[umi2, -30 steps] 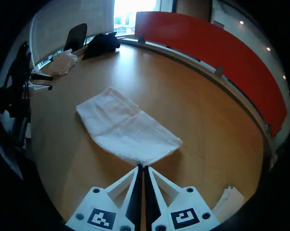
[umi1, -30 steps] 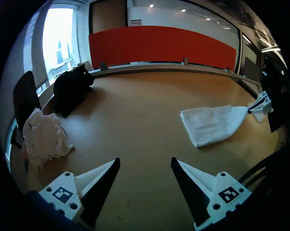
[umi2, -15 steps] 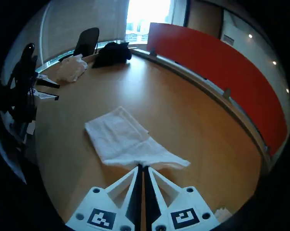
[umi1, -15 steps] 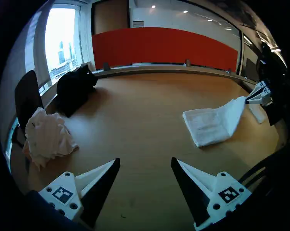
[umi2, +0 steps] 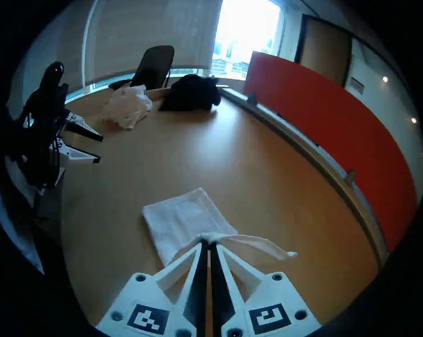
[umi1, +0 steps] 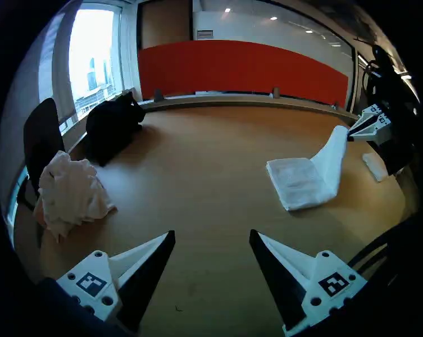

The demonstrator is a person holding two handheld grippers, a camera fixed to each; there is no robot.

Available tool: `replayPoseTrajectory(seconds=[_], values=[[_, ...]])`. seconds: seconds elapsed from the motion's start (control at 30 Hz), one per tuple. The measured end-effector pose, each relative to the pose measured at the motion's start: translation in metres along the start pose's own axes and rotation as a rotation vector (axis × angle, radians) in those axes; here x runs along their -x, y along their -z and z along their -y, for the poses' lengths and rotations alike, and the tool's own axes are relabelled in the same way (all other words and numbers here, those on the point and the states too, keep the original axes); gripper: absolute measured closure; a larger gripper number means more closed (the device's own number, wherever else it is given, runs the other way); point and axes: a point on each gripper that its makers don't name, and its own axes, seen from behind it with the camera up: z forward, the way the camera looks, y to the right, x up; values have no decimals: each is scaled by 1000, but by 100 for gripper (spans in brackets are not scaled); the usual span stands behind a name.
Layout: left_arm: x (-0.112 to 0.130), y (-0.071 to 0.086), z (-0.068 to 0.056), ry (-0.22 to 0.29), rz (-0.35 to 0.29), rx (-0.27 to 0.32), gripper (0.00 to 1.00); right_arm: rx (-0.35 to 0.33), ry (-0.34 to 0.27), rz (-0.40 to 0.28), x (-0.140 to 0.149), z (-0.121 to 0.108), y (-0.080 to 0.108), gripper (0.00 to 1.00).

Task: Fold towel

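One towel (umi2: 183, 222) corner tight between right tongs (umi2: 209, 247); left tongs (umi1: 211, 236) agape, well apart from it.

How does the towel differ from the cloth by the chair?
The towel lies flat in layers, one end held up by the right gripper; the cloth is a crumpled heap. The towel sits well in on the table; the cloth at its edge by the chair. Both are white.

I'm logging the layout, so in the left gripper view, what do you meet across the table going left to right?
From the left: crumpled cloth → black bag → towel → right gripper, pinching the towel's lifted corner.
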Motion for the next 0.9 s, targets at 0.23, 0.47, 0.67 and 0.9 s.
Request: replayPoseTrajectory(seconds=[0.23, 0.47, 0.67, 0.9], values=[[2, 5, 5, 13, -4, -12, 1, -43, 35, 6, -9, 12, -12, 97], [9, 13, 10, 26, 0, -28, 2, -112, 87, 30, -16, 31, -37, 97], [16, 21, 13, 34, 7, -47, 1, -191, 124, 62, -17, 57, -70, 97], [25, 28, 18, 45, 16, -70, 2, -286, 130, 133, 4, 93, -116, 97]])
